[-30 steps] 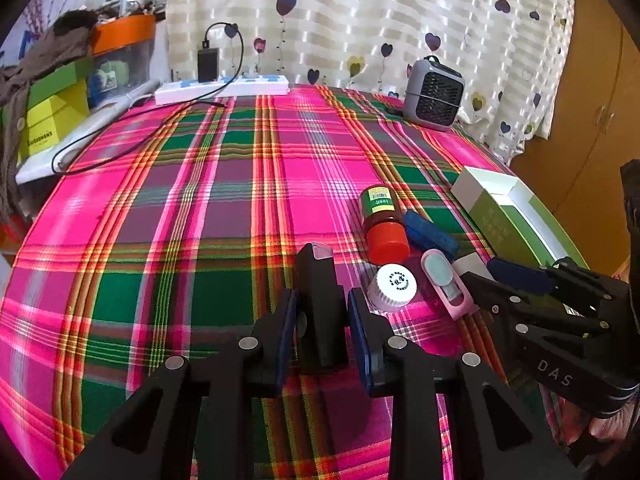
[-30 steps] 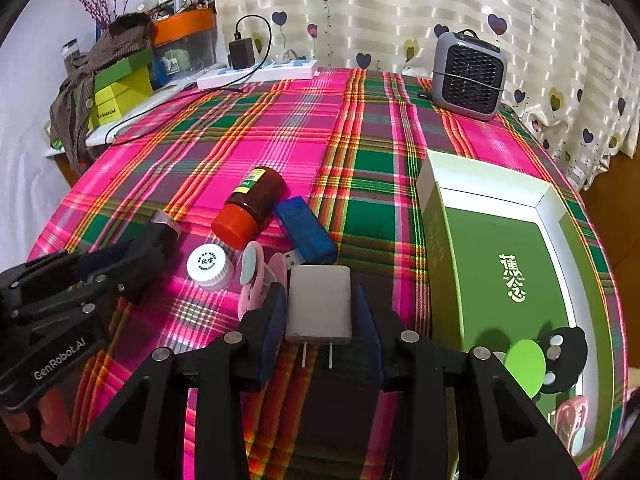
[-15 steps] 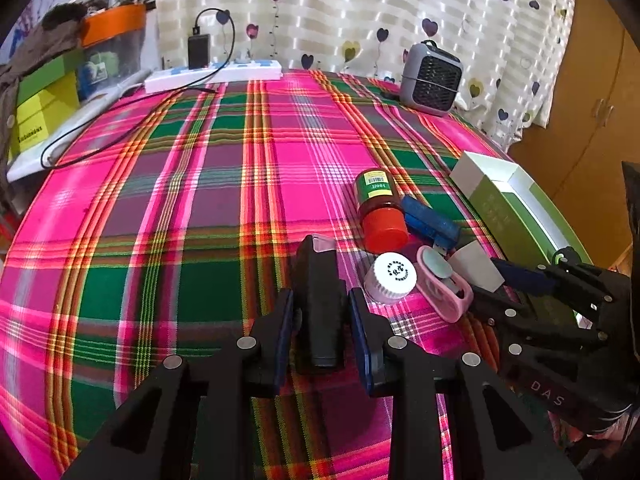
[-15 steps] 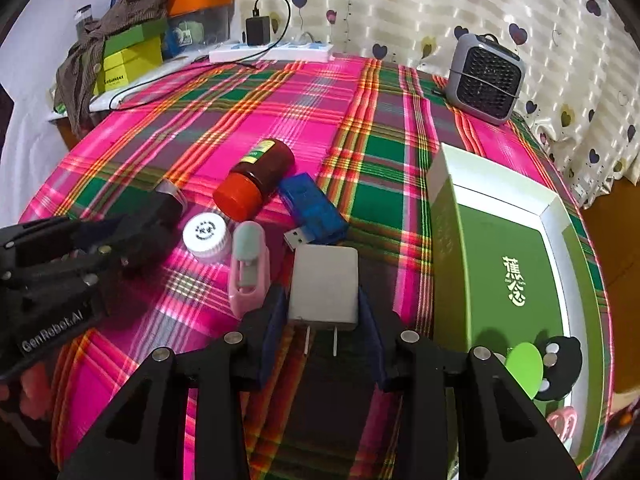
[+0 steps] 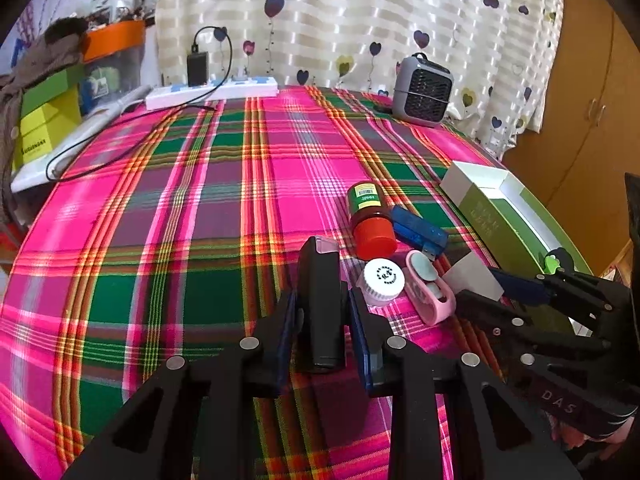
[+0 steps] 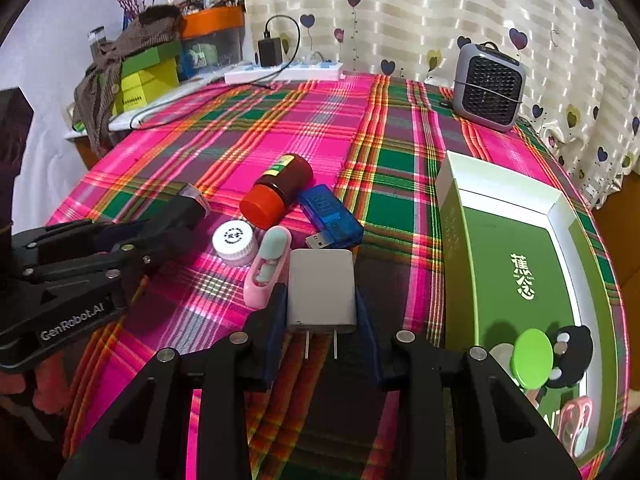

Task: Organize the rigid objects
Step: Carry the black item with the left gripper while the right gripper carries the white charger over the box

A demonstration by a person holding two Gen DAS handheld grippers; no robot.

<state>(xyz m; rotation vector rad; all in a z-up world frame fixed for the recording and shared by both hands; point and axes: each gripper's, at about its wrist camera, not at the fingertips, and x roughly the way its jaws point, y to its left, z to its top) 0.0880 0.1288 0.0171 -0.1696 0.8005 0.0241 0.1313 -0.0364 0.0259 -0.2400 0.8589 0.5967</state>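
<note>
My left gripper [image 5: 322, 312] is shut on a black oblong device [image 5: 320, 300] with a clear tip, held over the plaid tablecloth. My right gripper [image 6: 322, 304] is shut on a white plug adapter [image 6: 322, 290], prongs pointing back at me. On the cloth between them lie a brown bottle with a red cap [image 6: 278, 188], a blue USB stick [image 6: 330, 216], a white round lid [image 6: 234, 242] and a pink case [image 6: 266, 270]. An open green box [image 6: 516, 248] with small items inside sits on the right.
A grey mini fan [image 6: 488, 86] stands at the back right and a white power strip [image 5: 212, 92] with a charger at the back. Stacked boxes [image 6: 148, 76] and clutter stand off the table's left edge. A curtain hangs behind.
Both grippers have lifted a little and drawn back with their objects. The pink case now lies flat beside the adapter.
</note>
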